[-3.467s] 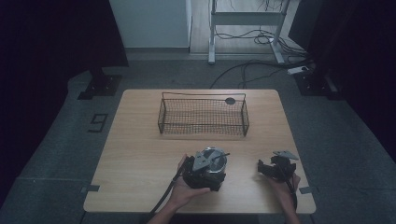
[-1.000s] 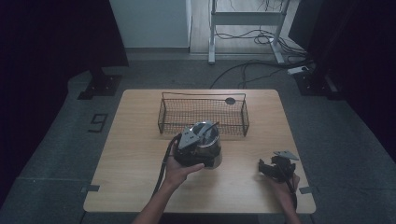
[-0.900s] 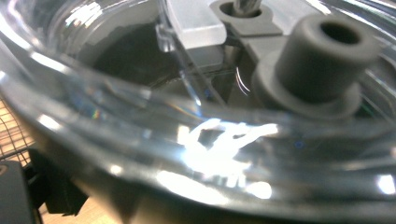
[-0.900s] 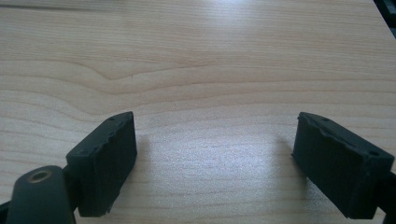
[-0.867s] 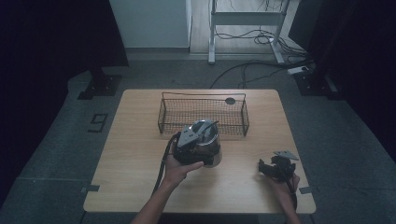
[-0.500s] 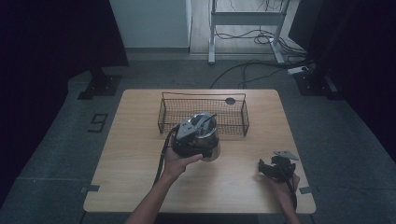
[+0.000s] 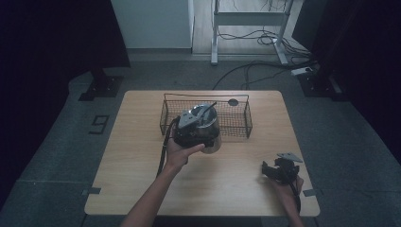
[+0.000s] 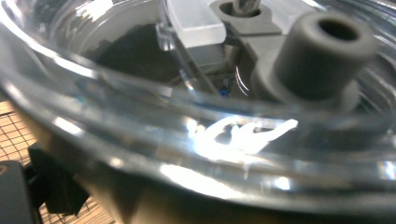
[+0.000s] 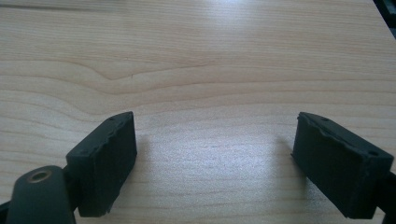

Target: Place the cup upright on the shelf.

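A clear round container [image 7: 207, 126] with a lid and a grey knob [image 8: 322, 51] hangs just above the table at the near rim of the black wire basket [image 7: 239, 124]. My left gripper [image 7: 189, 135] is shut on its near side, and the container's curved wall [image 8: 140, 121] sits right in front of the left gripper view's camera. One black jaw pad [image 8: 51, 186] shows at the lower left there, with basket mesh [image 8: 14, 135] behind it. My right gripper [image 7: 266, 171] rests on the wooden table [image 7: 227, 189] at the front right. It is open [image 9: 215, 163], with bare wood between its pads.
A small dark round thing [image 7: 233, 102] lies at the basket's far rim. Beyond the table's far edge stand a metal frame [image 7: 250, 19] and loose cables [image 7: 265, 66] on the floor. A black stand base [image 7: 101, 87] sits off the far left corner.
My left hand has carried the container away from me and slightly upward, from mid-table to the basket's near rim. The right gripper has stayed put.
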`<state>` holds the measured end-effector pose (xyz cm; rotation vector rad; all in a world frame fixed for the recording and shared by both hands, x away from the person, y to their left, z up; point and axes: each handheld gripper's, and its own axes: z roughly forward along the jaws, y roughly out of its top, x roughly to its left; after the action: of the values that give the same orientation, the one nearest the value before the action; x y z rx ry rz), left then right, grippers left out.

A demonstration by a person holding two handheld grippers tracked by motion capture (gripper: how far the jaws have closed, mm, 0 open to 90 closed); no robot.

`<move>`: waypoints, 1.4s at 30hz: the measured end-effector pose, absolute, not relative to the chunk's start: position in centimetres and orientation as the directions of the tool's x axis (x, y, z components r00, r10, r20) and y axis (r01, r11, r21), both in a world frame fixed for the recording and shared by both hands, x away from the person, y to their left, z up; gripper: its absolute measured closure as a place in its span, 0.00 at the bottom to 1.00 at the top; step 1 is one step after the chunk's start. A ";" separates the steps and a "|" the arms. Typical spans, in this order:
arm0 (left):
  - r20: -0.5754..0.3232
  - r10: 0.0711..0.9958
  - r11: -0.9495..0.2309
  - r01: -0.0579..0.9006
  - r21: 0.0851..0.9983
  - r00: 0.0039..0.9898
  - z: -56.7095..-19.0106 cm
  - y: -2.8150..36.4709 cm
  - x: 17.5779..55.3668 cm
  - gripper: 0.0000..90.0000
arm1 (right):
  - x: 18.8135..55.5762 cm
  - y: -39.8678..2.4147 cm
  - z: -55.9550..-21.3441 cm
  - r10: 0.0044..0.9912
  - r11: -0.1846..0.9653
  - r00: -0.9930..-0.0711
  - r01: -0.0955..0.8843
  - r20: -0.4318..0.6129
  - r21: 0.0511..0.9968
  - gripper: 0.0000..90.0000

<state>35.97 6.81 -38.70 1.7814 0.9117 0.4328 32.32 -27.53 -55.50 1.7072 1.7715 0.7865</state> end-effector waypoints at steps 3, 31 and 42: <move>-0.114 0.761 -0.175 0.373 0.911 0.638 -38.5 6.8 36.7 0.04 | 32.3 -27.5 -55.5 0.999 0.023 -0.042 0.676 0.007 0.737 0.15; -0.098 0.780 -0.189 0.382 0.905 0.619 -37.3 4.7 40.1 0.04 | 32.3 -27.5 -55.5 0.999 0.020 -0.040 0.673 0.009 0.740 0.15; -0.087 0.800 -0.190 0.389 0.902 0.593 -37.2 4.4 41.5 0.04 | 32.5 -27.5 -55.5 0.999 0.022 -0.043 0.672 0.009 0.740 0.15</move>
<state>41.52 4.40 -37.22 1.8000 0.9701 0.5042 32.51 -27.48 -55.54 1.7030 1.7698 0.7922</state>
